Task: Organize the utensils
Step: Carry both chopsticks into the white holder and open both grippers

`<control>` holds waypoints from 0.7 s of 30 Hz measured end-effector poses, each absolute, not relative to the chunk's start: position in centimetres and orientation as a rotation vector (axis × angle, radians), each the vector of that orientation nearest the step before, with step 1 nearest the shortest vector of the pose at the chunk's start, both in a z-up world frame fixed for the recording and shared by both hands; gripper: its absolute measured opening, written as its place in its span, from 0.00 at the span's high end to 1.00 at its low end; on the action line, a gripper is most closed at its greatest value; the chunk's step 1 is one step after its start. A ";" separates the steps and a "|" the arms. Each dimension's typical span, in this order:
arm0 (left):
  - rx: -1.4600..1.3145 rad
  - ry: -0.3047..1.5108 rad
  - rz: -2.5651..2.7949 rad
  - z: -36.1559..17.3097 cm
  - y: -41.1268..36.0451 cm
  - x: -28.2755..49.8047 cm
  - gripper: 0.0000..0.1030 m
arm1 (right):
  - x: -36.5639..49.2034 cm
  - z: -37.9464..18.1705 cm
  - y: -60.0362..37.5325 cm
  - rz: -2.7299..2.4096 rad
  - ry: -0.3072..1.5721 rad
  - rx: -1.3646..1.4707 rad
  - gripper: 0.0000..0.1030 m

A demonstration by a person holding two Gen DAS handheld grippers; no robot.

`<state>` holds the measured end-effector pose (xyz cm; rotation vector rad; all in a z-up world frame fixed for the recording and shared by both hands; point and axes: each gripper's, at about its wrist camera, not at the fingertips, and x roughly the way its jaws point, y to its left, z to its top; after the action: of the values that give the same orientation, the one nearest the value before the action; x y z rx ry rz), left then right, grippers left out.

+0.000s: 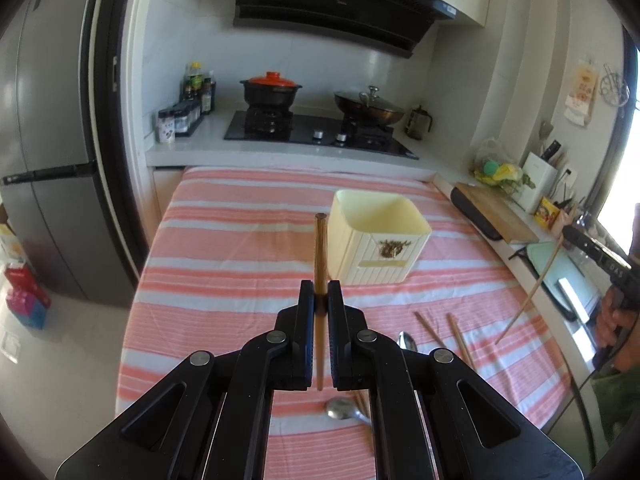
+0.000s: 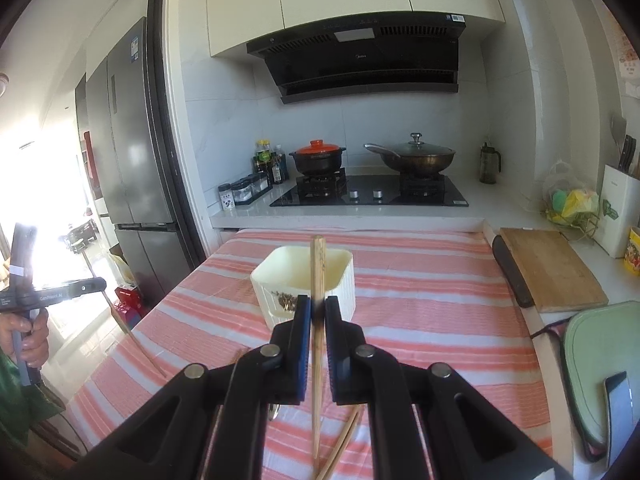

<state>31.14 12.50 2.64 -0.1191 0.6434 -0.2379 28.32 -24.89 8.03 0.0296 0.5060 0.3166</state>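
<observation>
The black slanted range hood (image 2: 360, 56) carries a small pale brand mark at the middle of its glass front, too small to spell out, and a white barcode sticker at its two o'clock corner with no legible figures. The black handheld left gripper (image 2: 60, 292), at nine o'clock in the right wrist view, has pale lettering along its bar, blurred past reading. The tall grey steel refrigerator (image 2: 132, 128) bears a blue and white label near its top, also unreadable.
</observation>
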 end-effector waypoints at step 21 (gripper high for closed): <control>-0.141 0.640 -0.238 2.7 1.2 51.8 0.96 | 50.3 5.1 -18.2 0.226 0.508 0.065 0.93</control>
<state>51.82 1.23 2.74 -0.1407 0.6405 -0.2377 50.34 -18.17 5.14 0.0648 0.5076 0.2263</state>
